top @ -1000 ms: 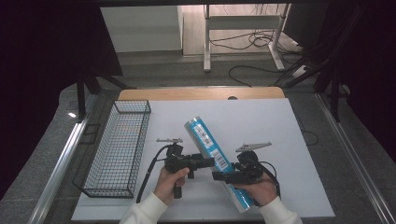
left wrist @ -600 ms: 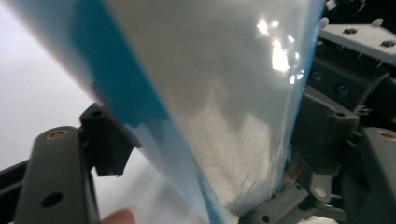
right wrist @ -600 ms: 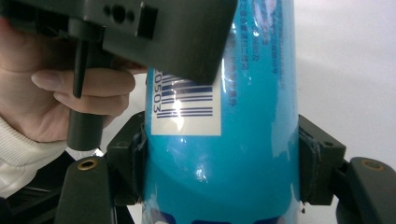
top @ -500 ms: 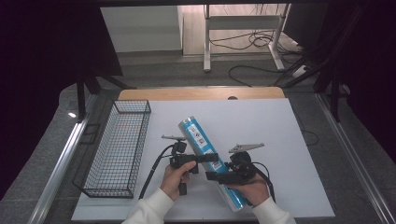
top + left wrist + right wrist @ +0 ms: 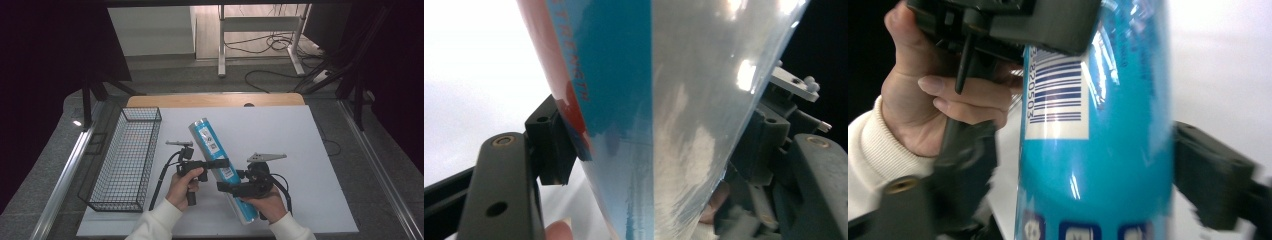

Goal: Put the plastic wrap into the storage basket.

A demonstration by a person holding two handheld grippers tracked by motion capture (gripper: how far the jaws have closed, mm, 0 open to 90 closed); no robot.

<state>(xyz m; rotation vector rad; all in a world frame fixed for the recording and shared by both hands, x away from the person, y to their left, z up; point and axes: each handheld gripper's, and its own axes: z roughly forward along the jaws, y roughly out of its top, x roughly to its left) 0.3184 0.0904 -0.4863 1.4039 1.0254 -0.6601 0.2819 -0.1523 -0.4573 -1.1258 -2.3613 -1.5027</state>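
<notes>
Tube (image 5: 218, 165) lifted, lower end hand-hidden (blurred).

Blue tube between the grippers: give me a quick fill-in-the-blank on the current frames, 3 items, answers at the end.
1. The label on the blue tube carries a white patch printed with a ____.
2. The wire basket sits on the person's ____ side of the table.
3. The sleeve behind the left gripper is ____ in colour.
4. The right gripper has one jaw on each ____ of the tube.

Answers: barcode; left; white; side
</notes>
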